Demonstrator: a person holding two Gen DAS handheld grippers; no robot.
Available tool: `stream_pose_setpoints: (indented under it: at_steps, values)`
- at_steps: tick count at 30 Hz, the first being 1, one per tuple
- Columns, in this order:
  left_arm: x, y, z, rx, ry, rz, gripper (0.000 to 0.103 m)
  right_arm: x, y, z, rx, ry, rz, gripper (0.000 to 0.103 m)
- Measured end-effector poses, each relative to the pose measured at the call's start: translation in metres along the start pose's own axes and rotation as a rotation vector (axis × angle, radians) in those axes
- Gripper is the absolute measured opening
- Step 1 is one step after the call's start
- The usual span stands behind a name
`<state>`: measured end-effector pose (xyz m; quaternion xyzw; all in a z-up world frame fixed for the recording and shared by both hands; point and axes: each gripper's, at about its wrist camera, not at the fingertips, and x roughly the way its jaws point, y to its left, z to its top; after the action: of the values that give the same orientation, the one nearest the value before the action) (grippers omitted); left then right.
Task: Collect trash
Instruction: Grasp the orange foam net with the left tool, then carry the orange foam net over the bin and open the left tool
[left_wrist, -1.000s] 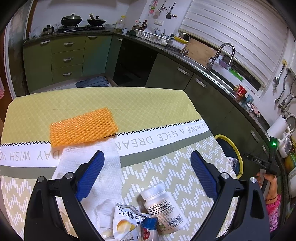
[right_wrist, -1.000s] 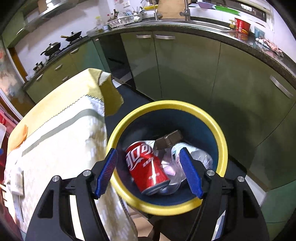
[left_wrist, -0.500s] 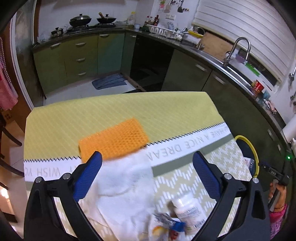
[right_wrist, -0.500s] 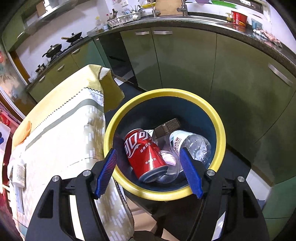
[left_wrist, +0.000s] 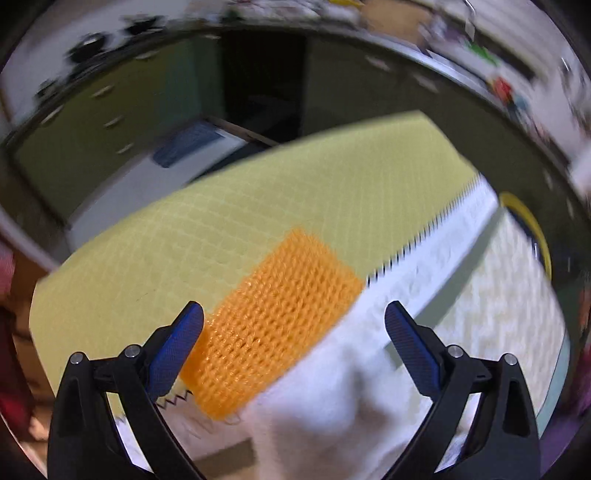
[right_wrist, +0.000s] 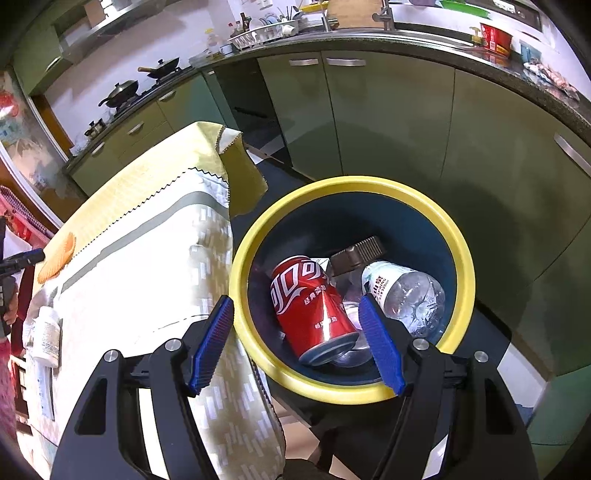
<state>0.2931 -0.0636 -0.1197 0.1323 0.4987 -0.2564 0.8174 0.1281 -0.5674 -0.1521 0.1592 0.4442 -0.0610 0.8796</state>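
Orange foam mesh lies on the table dead ahead of the left claw, whose blue fingers stand wide apart with nothing between them. The mesh is a flat rectangle — its long axis runs from about 7 o'clock to 1 o'clock in the left view, so it sits skewed to the line between the jaws. Its near end overlaps a white sheet spreading toward 5 o'clock. This view is blurred, so fine detail is lost.

The left claw is plainly the nearer one. Bare yellow cloth lies open from 9 through 12 o'clock of the mesh, giving room; the table's left edge is near at 8 o'clock.

The right claw, also spread wide and empty, hangs over the yellow-rimmed bin just beside the table's right edge. Inside lie a red can and a clear bottle. A white pill bottle remains on the table at 9 o'clock.
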Motion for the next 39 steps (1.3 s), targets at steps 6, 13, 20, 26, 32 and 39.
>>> stream_pose_setpoints:
  at_steps: [6,13,20,26,32,39]
  values:
    - [0.017,-0.002,-0.002,0.161,0.056,0.062,0.094,0.006,-0.002,0.001,0.023,0.013,-0.002,0.069]
    - [0.03,-0.001,0.002,0.175,0.051,0.026,0.088,0.008,0.006,0.002,0.015,0.024,-0.005,0.07]
    - [0.026,0.006,0.001,0.12,0.023,-0.026,0.053,0.01,0.012,0.003,0.005,0.026,0.0,0.069]
    - [0.01,0.013,-0.001,0.065,-0.016,-0.01,0.025,0.009,0.013,0.0,0.001,0.024,0.01,0.069]
    - [-0.015,0.002,0.001,0.059,-0.066,0.043,0.013,0.002,0.008,-0.003,0.011,0.009,0.02,0.069]
    - [-0.061,-0.049,0.009,0.109,-0.113,0.076,0.013,-0.008,-0.005,-0.006,0.027,-0.011,0.032,0.069]
